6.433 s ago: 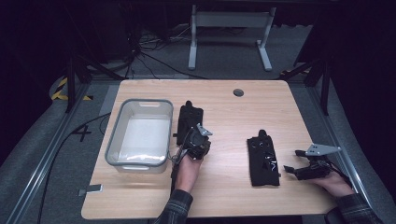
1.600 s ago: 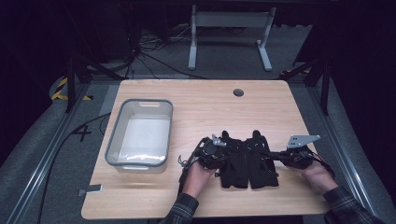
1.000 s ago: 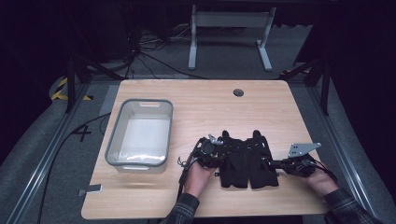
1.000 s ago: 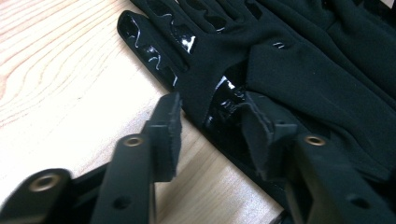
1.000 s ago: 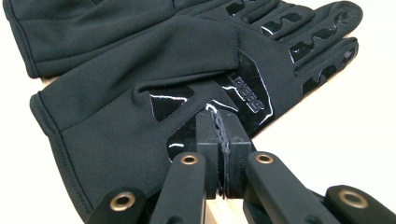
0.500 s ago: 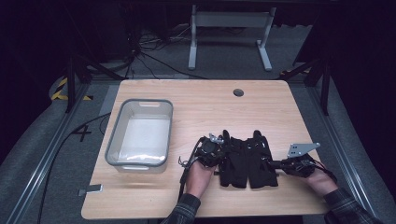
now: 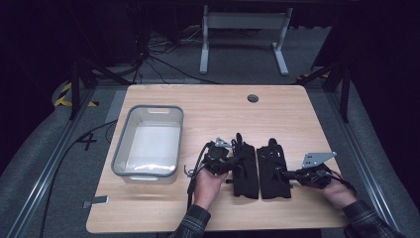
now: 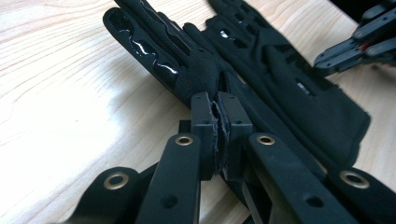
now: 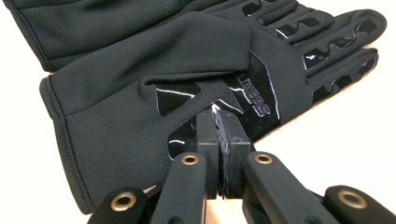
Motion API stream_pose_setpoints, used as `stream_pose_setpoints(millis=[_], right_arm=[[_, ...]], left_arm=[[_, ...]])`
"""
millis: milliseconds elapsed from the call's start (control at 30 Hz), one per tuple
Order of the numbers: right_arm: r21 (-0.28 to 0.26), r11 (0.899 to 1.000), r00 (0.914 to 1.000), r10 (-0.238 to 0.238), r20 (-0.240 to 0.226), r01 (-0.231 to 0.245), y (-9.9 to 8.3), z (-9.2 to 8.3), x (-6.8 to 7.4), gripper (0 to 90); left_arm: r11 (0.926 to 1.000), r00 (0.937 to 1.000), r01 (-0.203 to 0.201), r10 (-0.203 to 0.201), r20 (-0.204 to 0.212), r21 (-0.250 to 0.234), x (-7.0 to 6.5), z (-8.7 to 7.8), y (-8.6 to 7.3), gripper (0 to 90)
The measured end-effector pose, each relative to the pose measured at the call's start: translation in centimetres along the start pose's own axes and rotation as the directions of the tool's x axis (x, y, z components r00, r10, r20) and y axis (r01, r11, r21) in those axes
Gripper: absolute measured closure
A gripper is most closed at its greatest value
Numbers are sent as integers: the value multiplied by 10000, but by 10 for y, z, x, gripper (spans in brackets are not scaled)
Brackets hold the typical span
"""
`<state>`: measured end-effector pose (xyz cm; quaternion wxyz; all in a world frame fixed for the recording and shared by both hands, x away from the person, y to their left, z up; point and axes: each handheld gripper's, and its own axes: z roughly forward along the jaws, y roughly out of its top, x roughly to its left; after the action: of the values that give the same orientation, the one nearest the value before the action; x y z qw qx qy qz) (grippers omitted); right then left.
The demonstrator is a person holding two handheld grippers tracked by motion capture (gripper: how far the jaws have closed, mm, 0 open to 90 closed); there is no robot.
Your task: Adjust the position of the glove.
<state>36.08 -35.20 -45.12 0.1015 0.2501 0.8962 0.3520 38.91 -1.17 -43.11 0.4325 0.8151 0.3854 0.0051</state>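
- Dark studio floor surrounds a pale wooden table [image 7: 213,106]; a clear plastic bin [image 7: 148,140] stands at nine o'clock of the work.
- Two black gloves lie flat and just beside each other near the front edge: left glove [image 7: 246,168], right glove [image 7: 274,171].
- Left claw [image 8: 217,122] is pressed together, pinching the left glove's edge by the thumb.
- Right claw [image 9: 219,132] is likewise closed, pinching a fold of the right glove's fabric near the cuff.
- Handling, as judged: light, limp cloth that drapes and folds; glossy grip patches look tacky. Grasp an edge or the cuff.
- Glossy lettering on the right glove's palm is partly hidden; unreadable.
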Motion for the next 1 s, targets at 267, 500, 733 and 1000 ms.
stream_pose_setpoints(millis=[267,500,733,1000], right_arm=[[-55,10000,10000,-59,-77,58,3,4,-2,898],[-40,9998,9997,-206,-136,205,12,12,-3,899],[-161,9997,9987,-205,-459,198,20,22,-4,900],[-224,9990,9973,-390,-618,377,32,34,0,900]], left_arm=[[9999,9999,-65,67,136,-120,-3,0,10,865],[9993,9993,132,-119,366,-351,0,-4,16,865],[9986,9991,70,-47,430,-520,-1,-6,24,866],[9980,9988,-64,94,482,-633,-4,-4,33,865]])
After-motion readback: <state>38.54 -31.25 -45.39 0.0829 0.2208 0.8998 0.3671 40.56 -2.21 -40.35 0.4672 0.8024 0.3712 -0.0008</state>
